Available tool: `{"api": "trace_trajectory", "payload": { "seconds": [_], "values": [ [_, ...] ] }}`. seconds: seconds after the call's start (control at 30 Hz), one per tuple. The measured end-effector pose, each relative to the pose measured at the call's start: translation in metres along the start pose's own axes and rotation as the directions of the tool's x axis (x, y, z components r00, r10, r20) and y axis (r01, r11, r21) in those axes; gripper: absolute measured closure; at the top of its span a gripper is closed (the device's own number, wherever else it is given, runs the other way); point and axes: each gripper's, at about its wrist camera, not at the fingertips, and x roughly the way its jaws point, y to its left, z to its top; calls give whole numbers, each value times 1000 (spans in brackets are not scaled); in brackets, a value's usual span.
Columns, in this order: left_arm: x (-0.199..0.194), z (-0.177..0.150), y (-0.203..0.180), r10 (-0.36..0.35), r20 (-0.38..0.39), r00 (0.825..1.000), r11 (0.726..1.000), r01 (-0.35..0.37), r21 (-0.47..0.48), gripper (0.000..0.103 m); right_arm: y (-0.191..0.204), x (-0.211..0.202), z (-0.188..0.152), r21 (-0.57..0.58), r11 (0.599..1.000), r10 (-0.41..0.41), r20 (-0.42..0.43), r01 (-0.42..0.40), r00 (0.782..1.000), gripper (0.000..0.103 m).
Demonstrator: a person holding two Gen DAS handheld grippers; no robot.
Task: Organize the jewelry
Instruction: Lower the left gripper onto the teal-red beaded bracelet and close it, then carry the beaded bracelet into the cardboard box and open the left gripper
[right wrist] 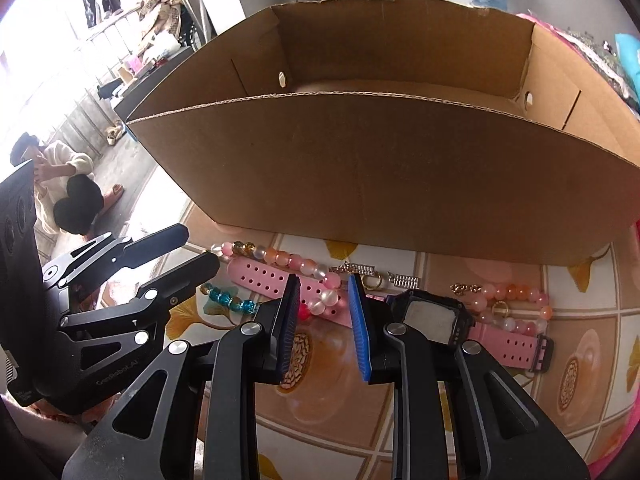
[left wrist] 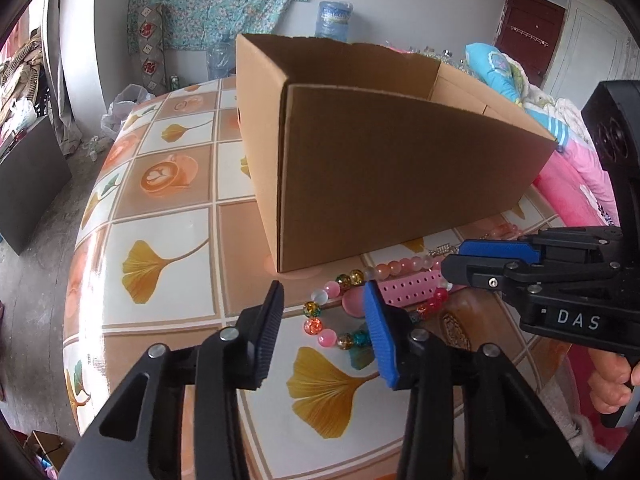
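Note:
An open cardboard box (left wrist: 384, 152) stands on the patterned table; it also shows in the right wrist view (right wrist: 400, 184). In front of it lie jewelry pieces: a pink digital watch (right wrist: 436, 316) with its perforated strap (left wrist: 404, 288), a multicolour bead bracelet (left wrist: 320, 324), pink and orange bead bracelets (right wrist: 288, 258) (right wrist: 516, 292) and small metal charms (right wrist: 404, 280). My left gripper (left wrist: 324, 300) is open, just short of the multicolour bracelet, and empty. My right gripper (right wrist: 324, 292) is open over the pink strap, touching nothing; it also shows in the left wrist view (left wrist: 452, 260).
The table (left wrist: 168, 208) has a tiled cloth with ginkgo leaves and cups. Pink and blue bedding (left wrist: 568, 160) lies beyond the right edge. Water bottles (left wrist: 334, 20) stand behind the box. A person (right wrist: 68, 184) sits on the floor at the left.

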Motion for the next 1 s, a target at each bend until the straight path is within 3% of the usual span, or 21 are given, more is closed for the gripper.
{"api": "trace_trajectory", "payload": {
  "seconds": [0.1, 0.33, 0.43, 0.57, 0.8, 1.0],
  "values": [
    [10, -2, 1, 3, -43, 999, 1000, -3, 11, 68, 7, 5, 0, -42, 998, -41, -10, 41, 999, 80],
    [14, 3, -7, 29, -65, 997, 996, -24, 82, 68, 25, 19, -1, -114, 989, -97, -25, 93, 995, 82],
    [15, 5, -9, 18, -78, 997, 996, -10, 93, 76, 39, 27, 0, -145, 983, -120, -23, 116, 992, 83],
    [15, 6, -7, 16, -94, 995, 996, -8, 89, 94, 47, 28, 0, -148, 982, -117, -18, 113, 993, 95],
    [1, 7, -5, 19, -62, 998, 997, -14, 82, 94, 37, 10, -7, -74, 996, -53, 2, 53, 999, 95],
    [-31, 8, -14, -21, -4, 1000, 997, 21, 77, 94, 30, -22, -16, -53, 998, -13, 53, 16, 999, 95]
  ]
}}
